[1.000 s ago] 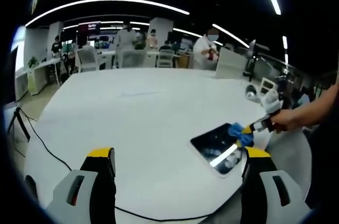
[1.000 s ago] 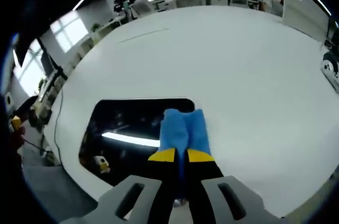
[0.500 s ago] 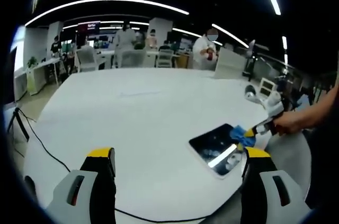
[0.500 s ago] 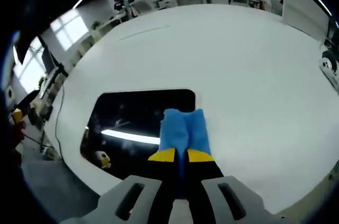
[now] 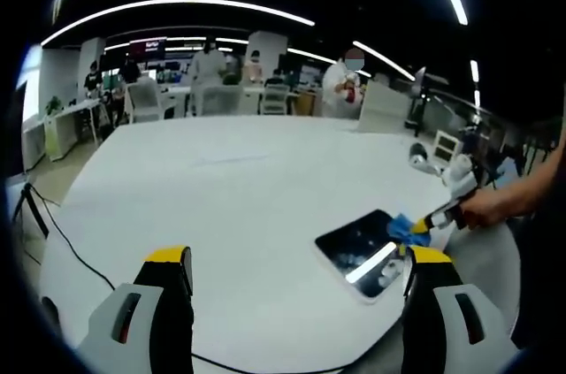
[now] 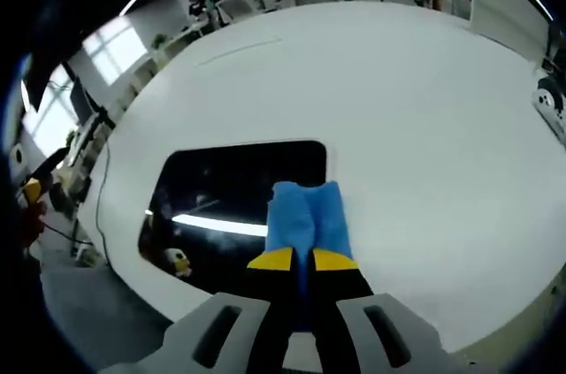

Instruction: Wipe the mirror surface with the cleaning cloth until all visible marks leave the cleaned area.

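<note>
**Mirror under the cloth on a white office table**

Mirror [image 6: 234, 193], one dark rectangular pane, lies flat near the edge of a large white table [image 6: 416, 109], reflecting a ceiling light strip. One blue cleaning cloth [image 6: 307, 219] is clamped between the closed yellow-tipped jaws of the right gripper [image 6: 301, 259], its folded end touching the table at the mirror's near corner and overlapping the glass.

In the left gripper view, the left gripper [image 5: 296, 259] hangs above the table with its two jaws spread wide and holding nothing; the mirror [image 5: 363, 252] sits just beside its right jaw, and the cloth [image 5: 402, 227] and the right gripper [image 5: 424, 222] come in from the right, held by a person's hand [image 5: 486, 208]. A black cable [image 5: 66, 237] trails over the table's left edge.

Beyond the table, that view takes in an open-plan office with long ceiling lights, desks, chairs and several people standing.
</note>
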`<state>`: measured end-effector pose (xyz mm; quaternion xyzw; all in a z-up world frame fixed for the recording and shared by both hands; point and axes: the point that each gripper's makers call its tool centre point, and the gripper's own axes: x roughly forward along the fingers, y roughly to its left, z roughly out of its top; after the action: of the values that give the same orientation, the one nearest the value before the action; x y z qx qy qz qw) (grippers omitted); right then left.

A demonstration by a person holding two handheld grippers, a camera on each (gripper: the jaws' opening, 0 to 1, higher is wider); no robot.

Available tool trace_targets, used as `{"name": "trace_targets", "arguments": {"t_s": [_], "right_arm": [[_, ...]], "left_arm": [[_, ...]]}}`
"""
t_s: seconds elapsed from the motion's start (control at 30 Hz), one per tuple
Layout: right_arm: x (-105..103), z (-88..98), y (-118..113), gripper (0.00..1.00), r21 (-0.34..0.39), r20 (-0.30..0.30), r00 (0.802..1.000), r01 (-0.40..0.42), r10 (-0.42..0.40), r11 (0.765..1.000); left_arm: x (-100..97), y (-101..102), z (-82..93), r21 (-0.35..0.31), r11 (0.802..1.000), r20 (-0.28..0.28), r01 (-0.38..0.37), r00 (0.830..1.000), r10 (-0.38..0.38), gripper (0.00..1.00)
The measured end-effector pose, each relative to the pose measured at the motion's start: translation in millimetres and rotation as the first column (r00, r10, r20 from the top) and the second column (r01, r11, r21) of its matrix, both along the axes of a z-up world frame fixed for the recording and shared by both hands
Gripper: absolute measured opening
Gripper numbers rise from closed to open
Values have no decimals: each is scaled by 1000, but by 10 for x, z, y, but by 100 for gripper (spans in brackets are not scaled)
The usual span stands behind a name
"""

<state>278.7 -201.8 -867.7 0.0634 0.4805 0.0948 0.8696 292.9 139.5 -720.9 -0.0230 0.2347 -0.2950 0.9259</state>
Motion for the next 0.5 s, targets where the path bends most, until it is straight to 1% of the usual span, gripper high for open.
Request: {"name": "trace_targets", "arguments": {"t_s": [0.2, 0.37, 0.5], "right_arm": [[-44, 11, 12, 0, 5, -12, 1000, 7, -7, 1000], [-90, -2, 23, 0, -6, -13, 1000, -9, 8, 1000], [-130, -4, 53, 0, -38, -24, 999, -24, 23, 999]], "left_arm": [[-20, -10, -18, -3, 1000, -7, -4, 1000, 4, 100], [-14, -4, 5, -1, 1000, -5, -5, 1000, 5, 100], [4, 3, 8, -1, 1000, -1, -5, 1000, 5, 100]]}}
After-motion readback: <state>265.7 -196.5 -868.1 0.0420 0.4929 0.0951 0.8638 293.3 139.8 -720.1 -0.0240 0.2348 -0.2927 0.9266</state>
